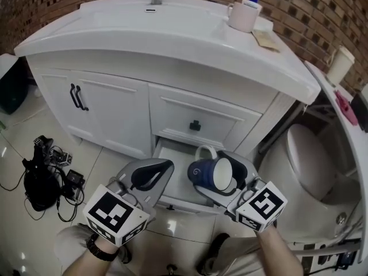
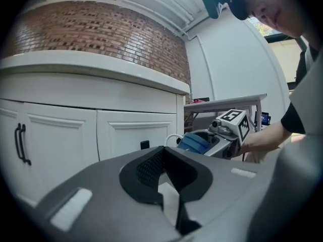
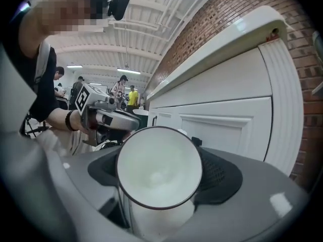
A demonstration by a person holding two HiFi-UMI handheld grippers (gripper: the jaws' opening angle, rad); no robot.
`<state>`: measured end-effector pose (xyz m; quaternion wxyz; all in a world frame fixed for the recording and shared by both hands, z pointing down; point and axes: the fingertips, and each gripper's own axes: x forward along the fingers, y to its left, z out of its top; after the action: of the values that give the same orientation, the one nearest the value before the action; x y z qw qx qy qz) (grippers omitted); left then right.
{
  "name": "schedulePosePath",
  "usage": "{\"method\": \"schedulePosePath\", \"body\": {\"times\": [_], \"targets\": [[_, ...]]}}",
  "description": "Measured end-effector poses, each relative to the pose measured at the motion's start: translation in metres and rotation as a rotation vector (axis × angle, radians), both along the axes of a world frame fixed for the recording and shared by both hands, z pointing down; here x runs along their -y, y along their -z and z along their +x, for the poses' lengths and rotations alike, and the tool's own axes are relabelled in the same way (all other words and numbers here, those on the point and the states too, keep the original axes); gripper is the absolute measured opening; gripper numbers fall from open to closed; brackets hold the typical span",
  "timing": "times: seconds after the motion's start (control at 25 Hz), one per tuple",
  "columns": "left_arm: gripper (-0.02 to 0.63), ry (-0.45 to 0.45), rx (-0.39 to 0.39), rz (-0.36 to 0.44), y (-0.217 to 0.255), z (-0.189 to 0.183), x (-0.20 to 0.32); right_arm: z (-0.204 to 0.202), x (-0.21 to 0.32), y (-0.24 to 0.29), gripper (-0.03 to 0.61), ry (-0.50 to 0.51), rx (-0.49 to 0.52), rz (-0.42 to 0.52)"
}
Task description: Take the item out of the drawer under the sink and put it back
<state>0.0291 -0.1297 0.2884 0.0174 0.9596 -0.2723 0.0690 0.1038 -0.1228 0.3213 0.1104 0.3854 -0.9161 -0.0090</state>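
Observation:
In the head view a dark blue mug (image 1: 207,174) with a white inside and white handle lies on its side in my right gripper (image 1: 221,177). Both jaws press against its sides, and it hangs just above the open bottom drawer (image 1: 164,154) of the white sink cabinet. The right gripper view looks straight into the mug's mouth (image 3: 159,173), with the black pads (image 3: 222,178) on either side of it. My left gripper (image 1: 167,167) hovers beside it on the left, over the drawer's left end, its jaws together and nothing in them. The left gripper view shows the mug (image 2: 194,142) held off to the right.
A closed drawer with a black knob (image 1: 195,125) sits directly above the open one. Cupboard doors with black handles (image 1: 77,96) are to the left. A white cup and soap bottle (image 1: 242,16) stand on the counter. A toilet (image 1: 310,160) is at the right; black gear and cables (image 1: 43,174) lie on the floor.

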Motion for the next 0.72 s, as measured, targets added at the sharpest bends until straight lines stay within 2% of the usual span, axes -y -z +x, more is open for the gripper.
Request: {"method": "schedulePosePath", "body": {"times": [0.2,0.4,0.48,0.6,0.72], "targets": [[0.021,0.021,-0.002,-0.055,-0.013,-0.005,0.007,-0.002,0.002,0.0,0.418,0.001,-0.004,-0.001],[0.026,0.008,-0.002,-0.066,-0.007,-0.006,0.001,-0.001,0.009,-0.013,0.419,0.008,-0.042,-0.03],[0.028,-0.005,0.006,-0.069,-0.011,-0.007,-0.003,-0.005,0.022,-0.043,0.419,0.038,-0.112,-0.103],[0.027,-0.007,0.016,-0.073,-0.019,-0.009,-0.005,-0.012,0.045,-0.107,0.419,0.051,-0.288,-0.264],[0.028,0.002,0.017,-0.083,-0.019,-0.011,-0.003,-0.025,0.063,-0.157,0.419,0.048,-0.437,-0.353]]}}
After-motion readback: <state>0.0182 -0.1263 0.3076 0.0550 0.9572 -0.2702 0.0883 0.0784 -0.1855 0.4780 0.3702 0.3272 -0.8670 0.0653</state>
